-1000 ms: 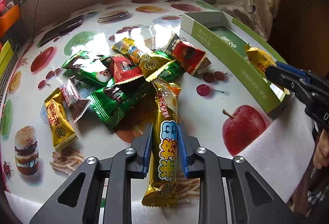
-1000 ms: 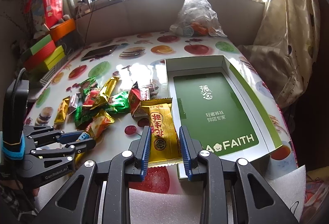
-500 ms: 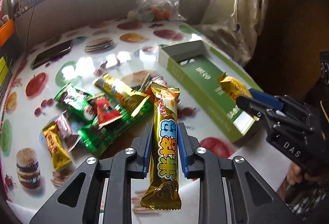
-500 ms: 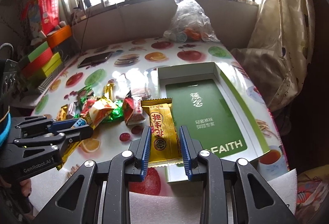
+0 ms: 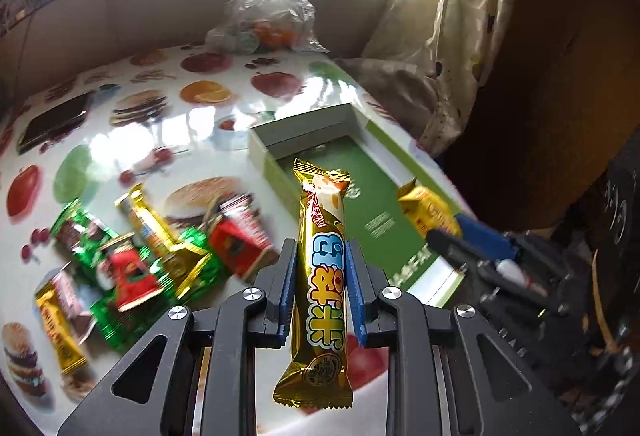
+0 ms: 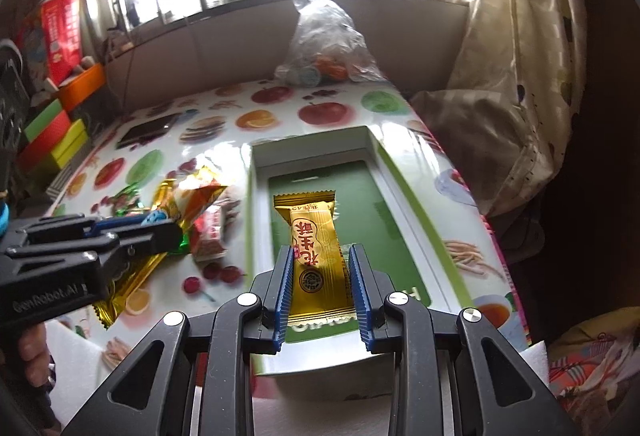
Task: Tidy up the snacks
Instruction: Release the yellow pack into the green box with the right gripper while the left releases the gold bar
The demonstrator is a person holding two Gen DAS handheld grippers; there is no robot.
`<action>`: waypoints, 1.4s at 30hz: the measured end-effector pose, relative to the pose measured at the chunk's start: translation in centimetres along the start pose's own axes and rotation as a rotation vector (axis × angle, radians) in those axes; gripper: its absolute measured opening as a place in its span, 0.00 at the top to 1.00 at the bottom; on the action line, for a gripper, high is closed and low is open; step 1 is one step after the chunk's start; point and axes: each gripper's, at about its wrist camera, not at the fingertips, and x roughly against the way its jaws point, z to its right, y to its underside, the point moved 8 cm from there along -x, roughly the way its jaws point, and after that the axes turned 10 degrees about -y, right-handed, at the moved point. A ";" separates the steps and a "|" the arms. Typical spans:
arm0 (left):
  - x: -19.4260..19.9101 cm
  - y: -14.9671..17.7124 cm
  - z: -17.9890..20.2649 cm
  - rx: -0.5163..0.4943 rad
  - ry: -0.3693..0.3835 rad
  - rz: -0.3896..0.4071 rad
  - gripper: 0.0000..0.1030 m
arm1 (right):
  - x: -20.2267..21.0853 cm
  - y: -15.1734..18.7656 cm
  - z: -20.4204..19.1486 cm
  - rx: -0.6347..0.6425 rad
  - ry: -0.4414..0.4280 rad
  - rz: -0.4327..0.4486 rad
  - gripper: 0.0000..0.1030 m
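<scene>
My left gripper [image 5: 320,256] is shut on a long gold snack bar [image 5: 322,268], held in the air near the left wall of the green box [image 5: 360,195]. My right gripper [image 6: 319,260] is shut on a flat yellow candy packet [image 6: 314,256], held above the green box floor [image 6: 360,236]. The right gripper and its packet [image 5: 428,209] also show at the right of the left wrist view; the left gripper [image 6: 132,232] with its bar shows at the left of the right wrist view. A pile of wrapped snacks [image 5: 152,256] lies on the table left of the box.
A fruit-print tablecloth [image 5: 120,139] covers the table. A clear plastic bag [image 6: 324,47] sits at the far edge by the wall. A dark phone [image 6: 148,129] lies at the far left. Coloured boxes [image 6: 52,131] stack at the left. A curtain [image 6: 512,75] hangs right of the box.
Both grippers have moved right and forward with their snacks: the left from above the pile to the box's left wall, the right from the box's near-left corner to over its floor.
</scene>
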 end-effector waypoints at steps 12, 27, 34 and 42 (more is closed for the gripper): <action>-4.7 -2.4 3.2 0.053 0.038 -0.054 0.76 | -2.3 0.8 4.1 -0.046 0.056 -0.042 0.74; -9.0 -2.5 4.3 0.119 0.044 -0.129 0.76 | -4.0 1.2 6.0 -0.037 0.120 -0.061 0.74; -9.2 -2.5 4.7 0.134 0.072 -0.136 0.76 | -3.7 1.5 6.5 -0.049 0.136 -0.058 0.71; -8.8 -2.5 4.8 0.128 0.094 -0.129 0.65 | -3.0 1.5 6.6 -0.056 0.135 -0.038 0.64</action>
